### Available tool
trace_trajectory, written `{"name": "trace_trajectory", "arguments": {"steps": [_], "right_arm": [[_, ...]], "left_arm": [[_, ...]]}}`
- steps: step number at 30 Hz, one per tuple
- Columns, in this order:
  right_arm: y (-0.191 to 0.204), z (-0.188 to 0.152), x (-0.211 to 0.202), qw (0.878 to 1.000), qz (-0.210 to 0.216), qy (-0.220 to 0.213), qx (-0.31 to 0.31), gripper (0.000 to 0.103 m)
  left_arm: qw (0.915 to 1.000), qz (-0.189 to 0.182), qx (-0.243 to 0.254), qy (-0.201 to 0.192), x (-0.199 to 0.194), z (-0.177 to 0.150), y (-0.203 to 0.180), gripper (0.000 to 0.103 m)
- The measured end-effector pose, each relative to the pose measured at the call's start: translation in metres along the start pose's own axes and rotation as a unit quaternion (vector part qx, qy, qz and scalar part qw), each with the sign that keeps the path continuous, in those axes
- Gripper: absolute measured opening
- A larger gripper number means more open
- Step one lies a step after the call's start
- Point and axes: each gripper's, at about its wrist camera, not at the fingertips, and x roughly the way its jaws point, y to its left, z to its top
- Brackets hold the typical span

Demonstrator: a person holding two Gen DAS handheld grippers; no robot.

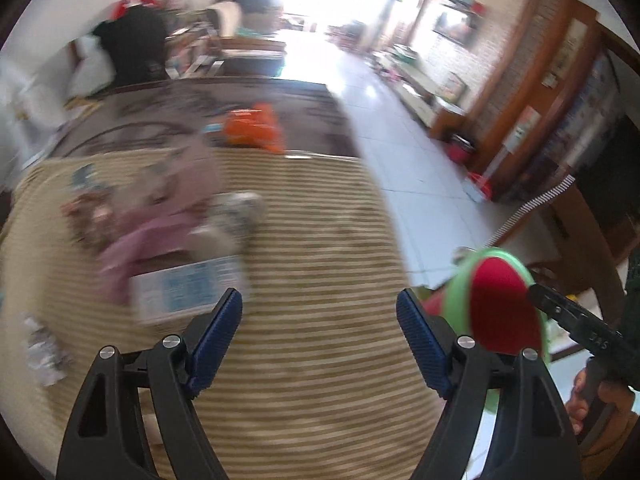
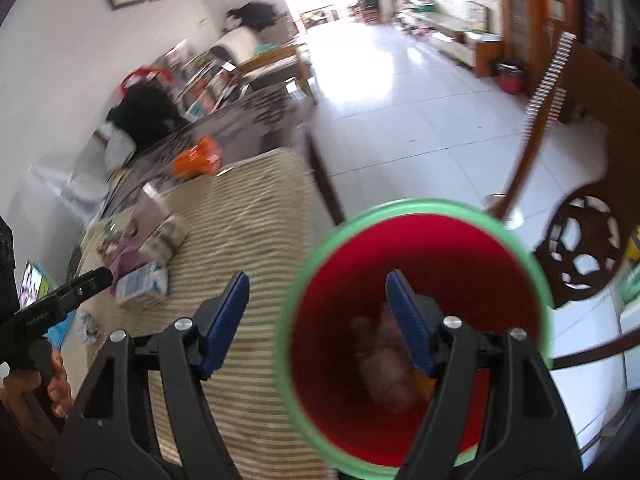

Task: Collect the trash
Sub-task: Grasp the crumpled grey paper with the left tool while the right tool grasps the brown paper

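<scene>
Left hand-held gripper (image 1: 319, 322): jaws spread, nothing between the blue pads; it hangs over the striped mat (image 1: 320, 240) on the surface.
Right hand-held gripper (image 2: 316, 304): jaws spread too and empty, one finger in front of the mouth of the bin (image 2: 516, 256).
Bin: one, red inside with a green rim, standing off the near right corner of the surface; a blurred pinkish-brown lump lies at its bottom (most likely trash already dropped in, though I cannot tell what it is).
Done so far: judging by that lump, at least one piece is collected.
Left to do: a loose heap remains on the mat, well apart from the bin.
Carton (image 2: 142, 284): one, white with blue print, nearest piece of the heap.
Crumpled foil scrap (image 2: 88, 330): one, small, just beside the carton at the mat's near edge.
Pink packet (image 1: 160, 232): one at least, lying against the carton; blur hides any more.
Silvery wrapper (image 1: 240, 210): one, just behind.
Orange bag (image 1: 256, 128): one, farther back, past the mat on the dark cloth (trash or not, I cannot say).
Count: about five pieces outside, one bin.
</scene>
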Motion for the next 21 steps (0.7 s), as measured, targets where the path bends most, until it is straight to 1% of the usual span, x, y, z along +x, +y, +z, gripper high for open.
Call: {"name": "trace_trajectory", "arguments": {"steps": [2, 4, 6, 7, 8, 9, 10, 12, 14, 16, 17, 19, 20, 21], "right_arm": [[0.025, -0.001, 0.012, 1.000, 0.013, 0.011, -0.016, 0.070], [0.048, -0.003, 0.022, 0.999, 0.022, 0.020, -0.029, 0.070], [0.076, -0.004, 0.032, 0.998, 0.030, 0.027, -0.043, 0.070], [0.086, -0.005, 0.035, 0.998, 0.032, 0.029, -0.047, 0.070], [0.101, -0.005, 0.040, 0.998, 0.034, 0.032, -0.051, 0.070], [0.111, -0.007, 0.044, 0.997, 0.035, 0.035, -0.055, 0.072], [0.126, -0.008, 0.049, 0.997, 0.037, 0.039, -0.061, 0.072], [0.145, -0.011, 0.055, 0.996, 0.038, 0.045, -0.068, 0.072], [0.168, -0.013, 0.064, 0.995, 0.040, 0.050, -0.073, 0.072], [0.189, -0.014, 0.071, 0.995, 0.042, 0.052, -0.079, 0.072], [0.203, -0.015, 0.076, 0.994, 0.043, 0.053, -0.084, 0.072], [0.224, -0.017, 0.084, 0.993, 0.045, 0.056, -0.091, 0.072], [0.238, -0.018, 0.088, 0.992, 0.046, 0.058, -0.098, 0.072], [0.250, -0.019, 0.091, 0.991, 0.048, 0.058, -0.106, 0.072]], "left_arm": [[0.9993, 0.028, -0.025, -0.006, -0.010, -0.006, 0.037, 0.076], [0.9967, 0.061, -0.052, -0.012, -0.019, -0.013, 0.074, 0.076], [0.9898, 0.110, -0.089, -0.014, -0.031, -0.026, 0.124, 0.076], [0.9868, 0.126, -0.102, -0.012, -0.034, -0.031, 0.141, 0.076], [0.9814, 0.148, -0.122, -0.005, -0.037, -0.038, 0.166, 0.076], [0.9764, 0.164, -0.141, 0.006, -0.038, -0.045, 0.190, 0.076], [0.9735, 0.170, -0.152, 0.016, -0.038, -0.050, 0.206, 0.076], [0.9687, 0.173, -0.173, 0.042, -0.032, -0.062, 0.243, 0.076], [0.9694, 0.157, -0.178, 0.061, -0.022, -0.066, 0.264, 0.076], [0.9736, 0.134, -0.169, 0.073, -0.011, -0.064, 0.276, 0.076], [0.9774, 0.120, -0.152, 0.083, -0.001, -0.060, 0.280, 0.076], [0.9813, 0.109, -0.125, 0.098, 0.012, -0.056, 0.279, 0.074], [0.9831, 0.099, -0.111, 0.107, 0.021, -0.056, 0.281, 0.070], [0.9837, 0.090, -0.103, 0.116, 0.026, -0.055, 0.283, 0.055]]}}
